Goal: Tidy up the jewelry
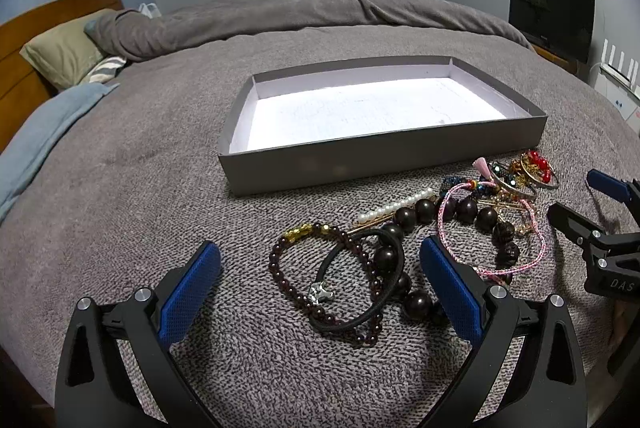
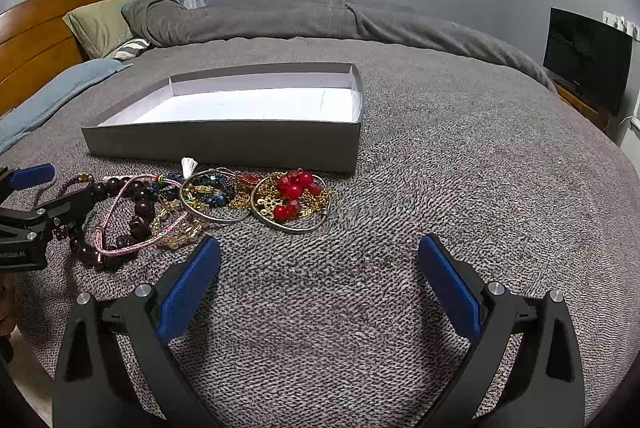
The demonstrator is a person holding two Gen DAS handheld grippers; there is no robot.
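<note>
Left wrist view: the left gripper (image 1: 320, 260) hangs low over the bed (image 1: 140, 188) with its jaws wide apart, holding nothing. Between its blue pads (image 1: 188, 292) lie a black hair tie (image 1: 362, 280) with a small silver charm and a thin dark bead bracelet (image 1: 288, 268), the two overlapping. Toward 1 o'clock a chunky dark wooden bead bracelet (image 1: 464, 208) and a pink cord bracelet (image 1: 532, 240) cross each other, with a pearl hairpin (image 1: 396, 206) just behind. Farther out at 2 o'clock sit metal bangles (image 1: 516, 184) and red beads (image 1: 538, 162), tangled with gold chain. At 12 o'clock stands the grey tray (image 1: 360, 160), its white floor bare.

In the right wrist view, the right gripper (image 2: 320, 260) also has its jaws spread and empty, over bare blanket; the jewelry pile lies at 10 to 11 o'clock, the red beads nearest the tray's front wall.

By my reading the task has barely begun: nothing is in the tray, every piece lies on the bed, and the whole pile remains to be moved across and sorted.
</note>
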